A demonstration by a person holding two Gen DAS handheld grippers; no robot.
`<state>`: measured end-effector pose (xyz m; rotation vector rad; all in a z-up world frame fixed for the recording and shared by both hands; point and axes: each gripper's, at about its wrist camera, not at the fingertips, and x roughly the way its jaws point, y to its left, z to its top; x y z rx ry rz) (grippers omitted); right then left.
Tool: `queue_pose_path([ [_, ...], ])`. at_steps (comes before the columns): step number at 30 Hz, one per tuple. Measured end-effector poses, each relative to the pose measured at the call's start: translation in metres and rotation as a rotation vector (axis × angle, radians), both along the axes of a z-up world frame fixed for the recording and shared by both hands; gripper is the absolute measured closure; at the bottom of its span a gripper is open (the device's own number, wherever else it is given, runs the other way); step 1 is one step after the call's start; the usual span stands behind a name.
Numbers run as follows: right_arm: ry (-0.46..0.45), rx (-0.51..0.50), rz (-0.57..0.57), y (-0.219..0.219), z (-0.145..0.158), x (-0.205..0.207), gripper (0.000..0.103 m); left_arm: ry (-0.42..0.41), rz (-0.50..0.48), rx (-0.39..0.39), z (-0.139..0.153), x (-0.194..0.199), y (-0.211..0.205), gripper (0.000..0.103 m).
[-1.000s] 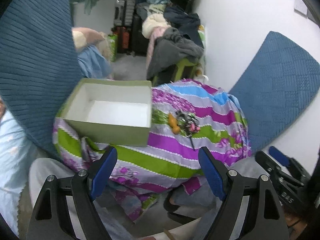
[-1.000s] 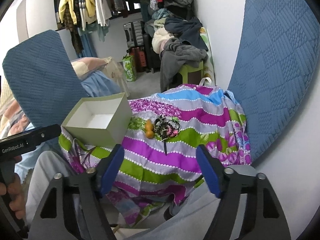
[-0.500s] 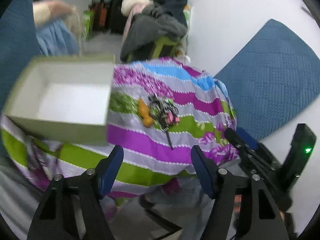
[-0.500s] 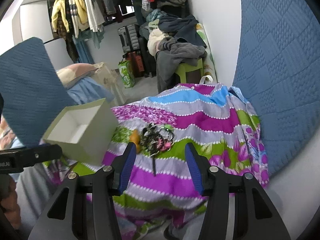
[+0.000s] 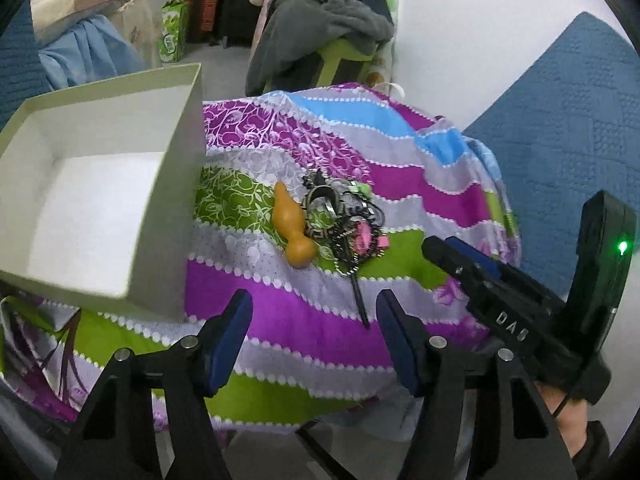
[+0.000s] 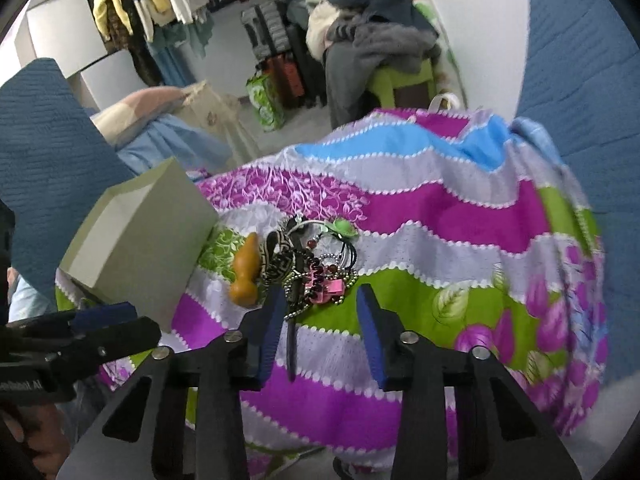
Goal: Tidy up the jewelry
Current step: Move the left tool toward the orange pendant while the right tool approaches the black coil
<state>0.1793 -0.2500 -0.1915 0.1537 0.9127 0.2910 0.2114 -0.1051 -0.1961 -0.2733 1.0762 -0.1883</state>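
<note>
Item: tangled jewelry pile (image 6: 316,268), made up of chains, beaded bands, a pink clip and a green piece, lying on the striped cloth (image 6: 440,236) that covers the tabletop. A long dark pin (image 6: 291,340) trails from the heap toward the camera. Just beside the pile, on its box side, lies an orange gourd-shaped piece (image 6: 245,276).

Container: open pale-green box (image 5: 92,184) with a white inside and nothing seen in it, standing on the cloth near the gourd-shaped piece.

Right gripper (image 6: 320,340): fingers apart and closing, held in front of the near edge of the pile, with the dark pin seen between them. The view does not settle whether the pads touch it; no grip shows.

Left gripper (image 5: 316,344): fingers apart, wider than the right pair, closing on nothing, short of the pile.

Step judged: reach for a first pick from the heap; nothing sorted yet.

Risks, as judged:
- Pieces look interlocked, so lifting one could drag the whole clump and scatter beads or chain off the cloth.
- The pin is thin and lies flat; closing fingers may pinch cloth instead, tugging the cover and shifting the box.
- The gourd-shaped piece is rounded and may roll if nudged.
- The two grippers work close together and could collide.
</note>
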Motion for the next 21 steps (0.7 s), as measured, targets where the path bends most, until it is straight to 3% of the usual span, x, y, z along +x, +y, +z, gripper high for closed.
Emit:
queue_pose_path([
  [6, 0.034, 0.030, 0.056, 0.001, -0.016, 0.026, 0.072, 0.019, 0.016, -0.013, -0.018, 0.022, -0.002, 0.045],
  [10, 0.068, 0.017, 0.096, 0.010, -0.026, 0.038, 0.075, 0.039, 0.011, -0.001, -0.032, 0.037, -0.005, 0.054],
  [21, 0.131, -0.007, 0.146, 0.019, -0.054, 0.064, 0.081, 0.055, 0.012, -0.001, -0.059, 0.066, -0.010, 0.058],
])
